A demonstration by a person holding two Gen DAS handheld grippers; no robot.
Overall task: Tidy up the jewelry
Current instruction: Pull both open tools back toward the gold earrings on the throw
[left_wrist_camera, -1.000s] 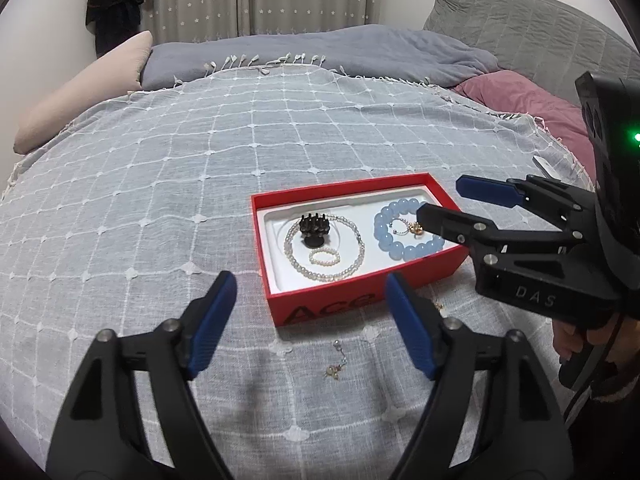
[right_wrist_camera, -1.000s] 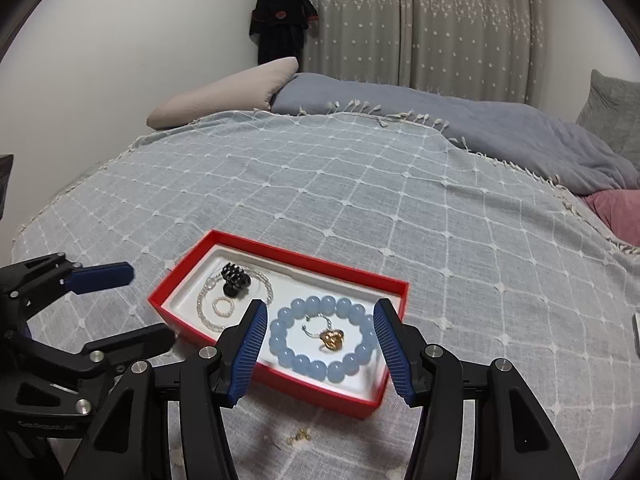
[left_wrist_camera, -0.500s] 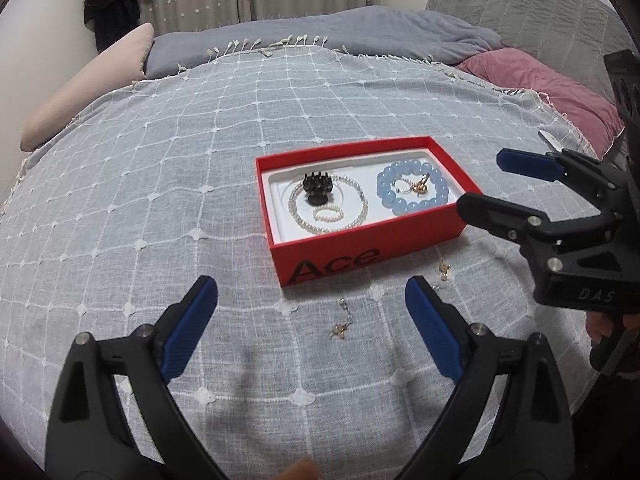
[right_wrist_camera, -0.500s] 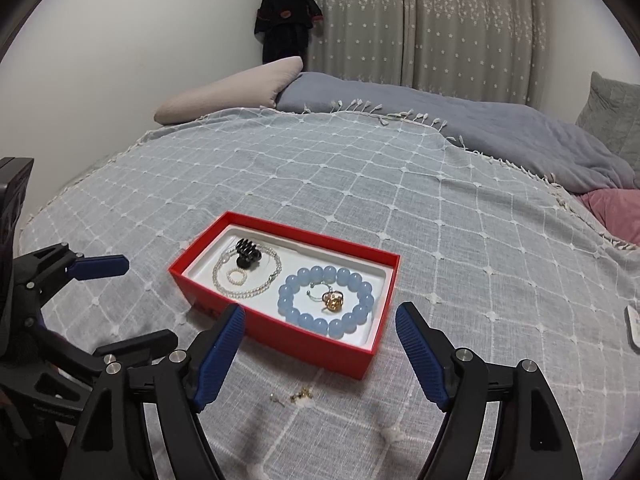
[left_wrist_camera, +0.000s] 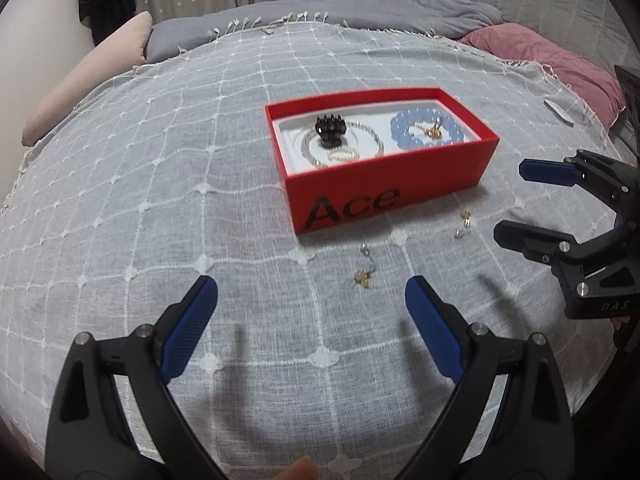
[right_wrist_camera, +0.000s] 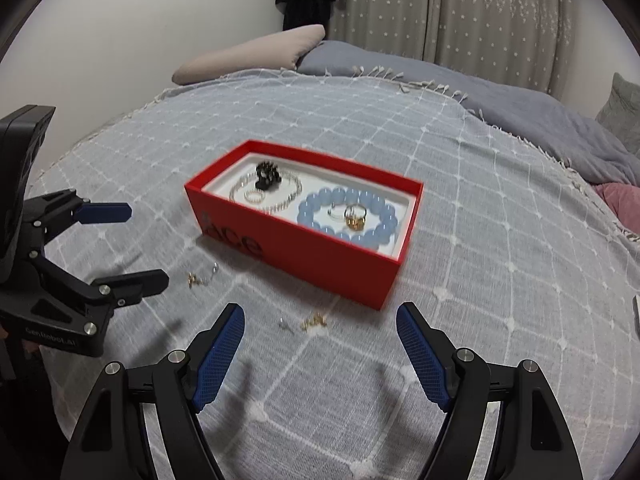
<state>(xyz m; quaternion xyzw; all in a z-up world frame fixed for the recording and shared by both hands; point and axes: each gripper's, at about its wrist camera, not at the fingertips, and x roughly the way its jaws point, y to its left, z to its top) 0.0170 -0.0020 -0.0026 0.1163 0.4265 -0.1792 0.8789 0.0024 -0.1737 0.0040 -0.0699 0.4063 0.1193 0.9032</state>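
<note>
- The room is a bedroom: a bed (left_wrist_camera: 160,184) under a grey throw with a white grid pattern fills both views, with star-dotted curtains (right_wrist_camera: 480,12) across the top of the right wrist view and a pale beige pillow (left_wrist_camera: 92,80) at the upper left of the left wrist view.
- A red rectangular cardboard box (left_wrist_camera: 384,188), printed "Ace" on its near wall, sits at centre frame, lower and closer than a second ago.
- The left gripper (left_wrist_camera: 312,308), bottom centre of its own view, has widened its jaws over the last second; they stand far apart with nothing between them.
- The right gripper (right_wrist_camera: 320,338), bottom centre of its view, has likewise spread its jaws and holds nothing.
- Inside the box lie a pale blue bead bracelet (right_wrist_camera: 348,216) around a gold ring (right_wrist_camera: 355,218), a clear bead necklace (left_wrist_camera: 344,144) and a black claw hair clip (left_wrist_camera: 330,130).
- Two small gold earrings remain on the throw: one (left_wrist_camera: 365,270) just ahead of the left jaws, one (right_wrist_camera: 308,322) just ahead of the right jaws.
- Both hands have backed off the box and opened, which suggests the earrings come next.
</note>
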